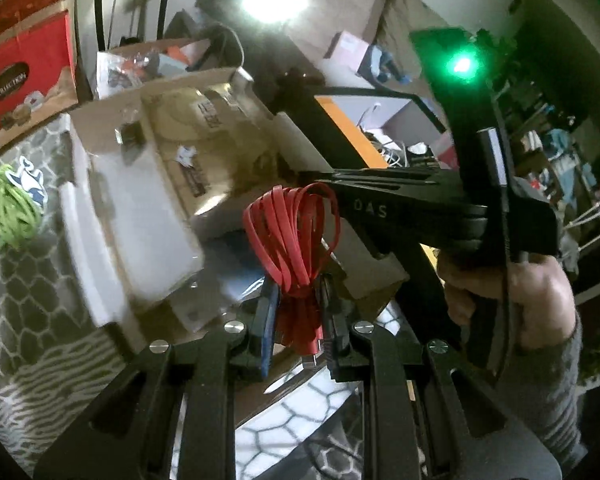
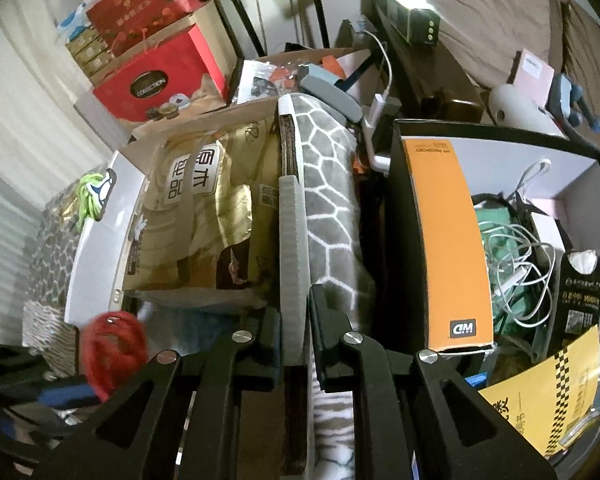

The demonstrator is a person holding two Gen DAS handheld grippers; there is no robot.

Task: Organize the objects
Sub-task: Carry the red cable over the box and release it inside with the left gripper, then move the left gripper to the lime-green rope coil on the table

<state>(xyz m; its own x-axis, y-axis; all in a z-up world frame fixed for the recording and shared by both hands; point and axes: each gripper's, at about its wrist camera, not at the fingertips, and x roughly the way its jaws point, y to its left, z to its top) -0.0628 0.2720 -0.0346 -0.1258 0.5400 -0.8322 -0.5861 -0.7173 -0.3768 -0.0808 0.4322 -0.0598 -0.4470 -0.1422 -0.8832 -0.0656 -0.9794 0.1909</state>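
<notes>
The left hand-held gripper [image 1: 298,330] was closed on a bundle of red flat cable [image 1: 290,236], its two fingers pinching the lower part of the coil while the loops stood up beyond the fingertips. Just past the bundle lay an open cardboard box [image 1: 112,120] with a gold bag inside it. Far off to the gripper's left, a green cable bundle [image 1: 8,208] lay on a patterned grey-and-white cloth [image 1: 20,292]. To its right, the other gripper's black body crossed the view, held by a bare hand [image 1: 540,292].

The right hand-held gripper [image 2: 296,320] was clamped on the upright edge of a box flap [image 2: 292,240], which was covered on its right side with the same grey hexagon-patterned cloth. The gold bag [image 2: 204,216] sat left of that flap. Right of the gripper stood an orange-sided box [image 2: 448,240] holding white cables [image 2: 516,256]. The red cable bundle showed blurred at the gripper's lower left.
</notes>
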